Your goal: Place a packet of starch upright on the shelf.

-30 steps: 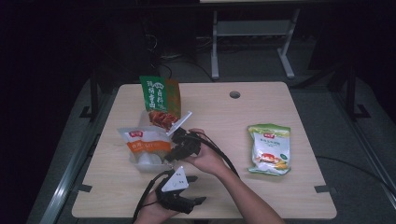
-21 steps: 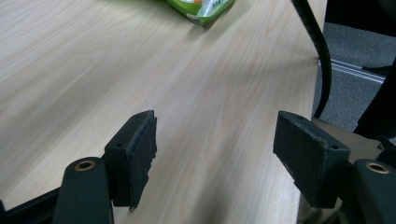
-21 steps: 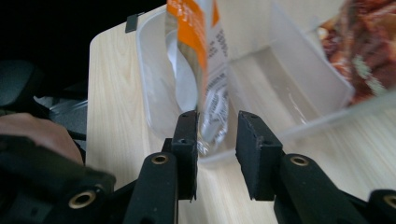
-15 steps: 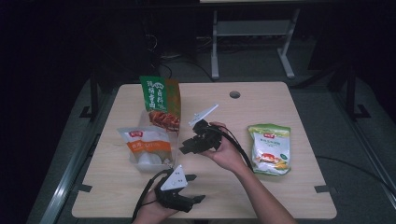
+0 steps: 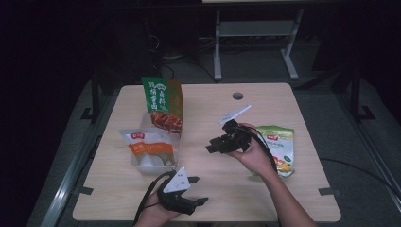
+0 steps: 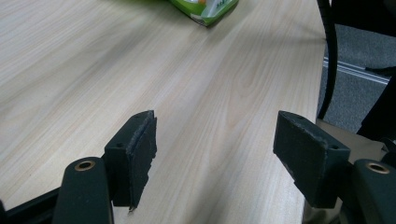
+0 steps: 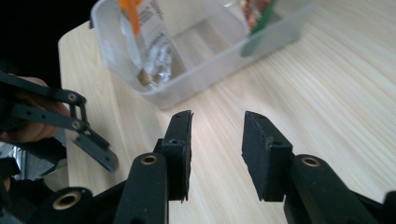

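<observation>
A clear plastic tub (image 7: pixel 205 74) stands left of the table's middle. A tall green and orange snack bag (image 5: pixel 162 101) stands in its far end and a white and orange bag (image 5: pixel 147 147) lies in its near end. A green snack bag (image 5: pixel 280 150) lies flat at the right. My right gripper (image 5: pixel 212 144) (image 7: pixel 217 140) hovers at mid-table between the tub and that bag, pointing left at the tub. Its jaws have just been opening and hold nothing. My left gripper (image 5: pixel 200 190) (image 6: pixel 215 140) rests open near the front edge, with only bare tabletop between its pads.
The wooden table (image 5: pixel 208 189) has a round cable hole (image 5: pixel 238 96) at the back. Dark floor and a metal desk frame (image 5: pixel 255 33) lie beyond the far edge. A black cable (image 6: pixel 329 51) hangs past the table's edge in the left gripper view.
My right gripper has drawn away from the tub and the tall green and orange bag, moving right toward mid-table, and its jaws stand wider. The left gripper has kept still.
</observation>
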`<state>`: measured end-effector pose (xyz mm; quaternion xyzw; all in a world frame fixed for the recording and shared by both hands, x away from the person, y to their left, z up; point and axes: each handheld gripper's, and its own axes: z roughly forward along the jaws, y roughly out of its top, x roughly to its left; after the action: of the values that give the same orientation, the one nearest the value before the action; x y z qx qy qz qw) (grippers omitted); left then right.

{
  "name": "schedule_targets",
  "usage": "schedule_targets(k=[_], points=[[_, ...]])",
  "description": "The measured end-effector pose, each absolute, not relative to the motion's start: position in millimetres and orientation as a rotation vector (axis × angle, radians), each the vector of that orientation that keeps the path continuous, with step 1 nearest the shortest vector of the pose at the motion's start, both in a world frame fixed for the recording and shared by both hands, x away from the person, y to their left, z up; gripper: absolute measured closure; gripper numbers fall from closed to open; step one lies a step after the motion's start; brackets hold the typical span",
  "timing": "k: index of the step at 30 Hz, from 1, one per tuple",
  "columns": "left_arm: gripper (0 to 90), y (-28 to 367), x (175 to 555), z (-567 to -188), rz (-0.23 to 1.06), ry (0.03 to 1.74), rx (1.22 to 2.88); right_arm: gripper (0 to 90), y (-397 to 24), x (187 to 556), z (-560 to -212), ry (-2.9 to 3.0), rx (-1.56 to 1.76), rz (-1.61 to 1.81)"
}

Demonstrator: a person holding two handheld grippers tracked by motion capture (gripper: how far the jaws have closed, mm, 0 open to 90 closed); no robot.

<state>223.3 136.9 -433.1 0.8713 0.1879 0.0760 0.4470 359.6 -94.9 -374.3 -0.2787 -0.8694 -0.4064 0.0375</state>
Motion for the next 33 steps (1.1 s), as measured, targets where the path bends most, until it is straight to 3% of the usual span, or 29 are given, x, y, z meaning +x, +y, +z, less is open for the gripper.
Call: schedule_targets(k=[23, 33], points=[[29.5, 136.7, 224.7, -431.6, 0.193, 0.459, 2.159, 45.0, -200.1, 354.4, -376.7, -2.619, -1.217, -1.259], [28.9, 136.8, 225.4, -432.2, 0.196, 0.466, 2.153, 43.1, -245.2, 348.3, -389.2, -2.583, -1.379, -1.225]])
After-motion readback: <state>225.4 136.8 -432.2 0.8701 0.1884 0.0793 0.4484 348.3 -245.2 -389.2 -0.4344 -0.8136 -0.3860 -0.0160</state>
